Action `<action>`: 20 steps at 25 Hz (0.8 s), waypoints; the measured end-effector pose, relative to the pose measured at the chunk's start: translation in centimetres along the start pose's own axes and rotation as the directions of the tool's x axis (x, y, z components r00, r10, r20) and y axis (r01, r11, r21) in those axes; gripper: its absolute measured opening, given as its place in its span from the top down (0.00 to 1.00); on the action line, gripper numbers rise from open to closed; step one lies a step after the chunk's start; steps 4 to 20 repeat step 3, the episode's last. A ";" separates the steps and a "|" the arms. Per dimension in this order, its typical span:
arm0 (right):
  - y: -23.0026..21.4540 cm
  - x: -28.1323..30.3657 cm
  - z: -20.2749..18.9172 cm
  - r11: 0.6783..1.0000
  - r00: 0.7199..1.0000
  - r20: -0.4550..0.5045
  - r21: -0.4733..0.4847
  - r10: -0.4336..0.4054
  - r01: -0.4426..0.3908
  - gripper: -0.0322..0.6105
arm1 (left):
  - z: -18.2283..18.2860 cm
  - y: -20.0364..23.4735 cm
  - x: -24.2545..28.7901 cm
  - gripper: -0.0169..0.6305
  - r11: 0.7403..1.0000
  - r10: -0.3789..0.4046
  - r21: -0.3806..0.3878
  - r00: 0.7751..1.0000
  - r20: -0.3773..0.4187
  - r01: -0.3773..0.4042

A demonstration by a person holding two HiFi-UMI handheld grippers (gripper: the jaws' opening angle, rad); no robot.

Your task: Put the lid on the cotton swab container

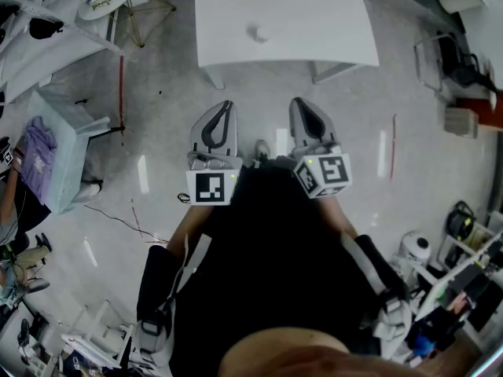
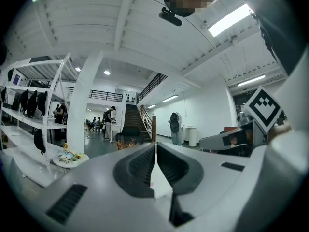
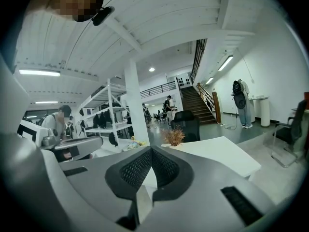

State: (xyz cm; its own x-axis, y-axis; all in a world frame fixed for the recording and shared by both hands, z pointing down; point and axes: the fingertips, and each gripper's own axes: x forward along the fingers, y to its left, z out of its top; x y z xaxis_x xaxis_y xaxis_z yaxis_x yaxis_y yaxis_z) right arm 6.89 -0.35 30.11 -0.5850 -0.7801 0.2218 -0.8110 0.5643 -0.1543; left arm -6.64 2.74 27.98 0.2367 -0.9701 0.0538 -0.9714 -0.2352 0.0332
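Grippers short of the white table (image 1: 314, 22)
Your left gripper (image 1: 227, 104) and right gripper (image 1: 299, 102), both closed and empty, face its near edge across open floor (image 1: 259, 104).

Left grey gripper (image 1: 227, 104) and right grey gripper (image 1: 299, 101) side by side mid-frame, jaws together. White rectangular table (image 1: 314, 30) top centre, small pale object (image 1: 258, 32) on it.

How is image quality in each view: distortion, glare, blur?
Head view: even light, pale glare streaks on the floor. Left gripper view: heavy fisheye bending, dark corners, ceiling light strip blown out. Right gripper view: same fisheye, right claw fills the foreground.
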 end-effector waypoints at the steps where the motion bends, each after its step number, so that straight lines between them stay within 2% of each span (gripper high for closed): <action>1: 0.0 0.0 0.0 1.000 1.000 0.000 0.002 0.000 0.000 0.94 | 0.1 0.0 0.0 0.95 1.000 -0.001 0.004 1.000 0.006 0.001; 20: 0.1 -0.1 0.2 1.000 1.000 0.001 0.008 0.001 -0.001 0.94 | 0.4 0.0 -0.1 0.95 1.000 -0.003 0.011 1.000 0.014 0.003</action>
